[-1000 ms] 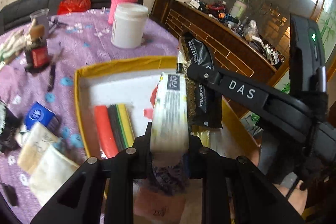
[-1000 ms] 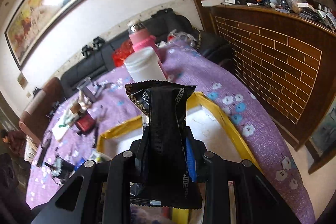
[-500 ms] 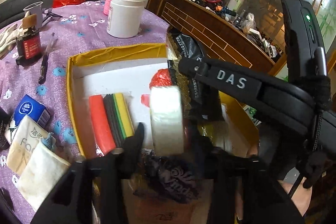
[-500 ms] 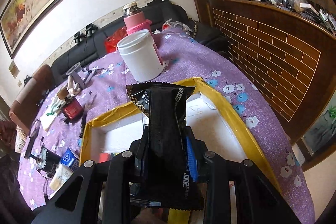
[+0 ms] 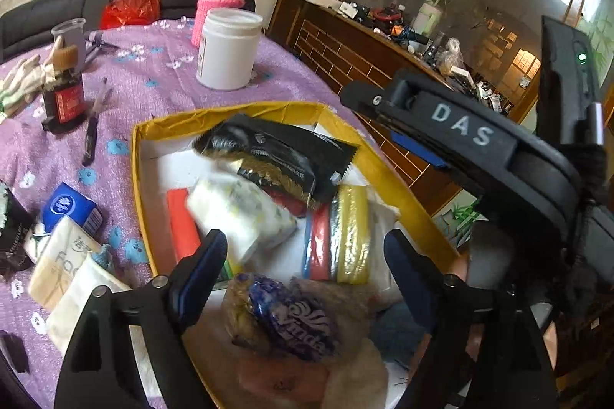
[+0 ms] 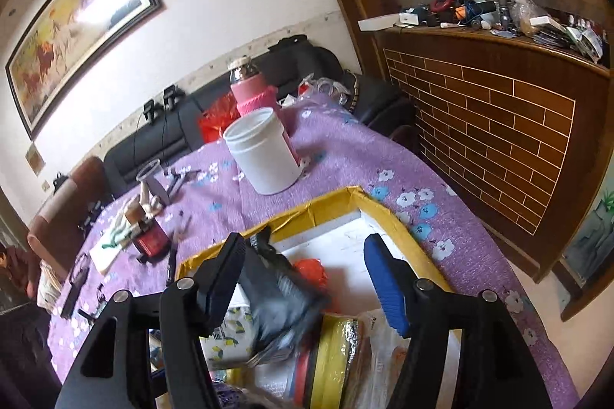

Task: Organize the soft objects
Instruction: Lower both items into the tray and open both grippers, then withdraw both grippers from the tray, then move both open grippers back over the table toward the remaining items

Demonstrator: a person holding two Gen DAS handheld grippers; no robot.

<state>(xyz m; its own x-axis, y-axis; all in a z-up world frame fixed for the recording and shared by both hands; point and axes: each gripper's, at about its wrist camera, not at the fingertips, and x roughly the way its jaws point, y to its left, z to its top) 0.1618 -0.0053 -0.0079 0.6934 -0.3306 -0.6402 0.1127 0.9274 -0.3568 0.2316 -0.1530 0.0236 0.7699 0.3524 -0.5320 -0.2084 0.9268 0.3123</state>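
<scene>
We have just let go: our left gripper [image 5: 303,255] and right gripper [image 6: 303,269] are opening, empty, tissue pack [image 5: 238,217] and black pouch [image 5: 276,155] now inside the yellow box [image 5: 230,111], two more stowed

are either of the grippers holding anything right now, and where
Nothing is held. Both are opening: the left gripper has let go of the white pack, the right gripper of the black pouch, both in the yellow box.

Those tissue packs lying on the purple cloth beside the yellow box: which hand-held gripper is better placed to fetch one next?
Probably the left hand-held gripper. Its jaws are opening with nothing between them, and the tissue packs lie just off its left finger. The right hand-held gripper hangs over the box's far side.
</scene>
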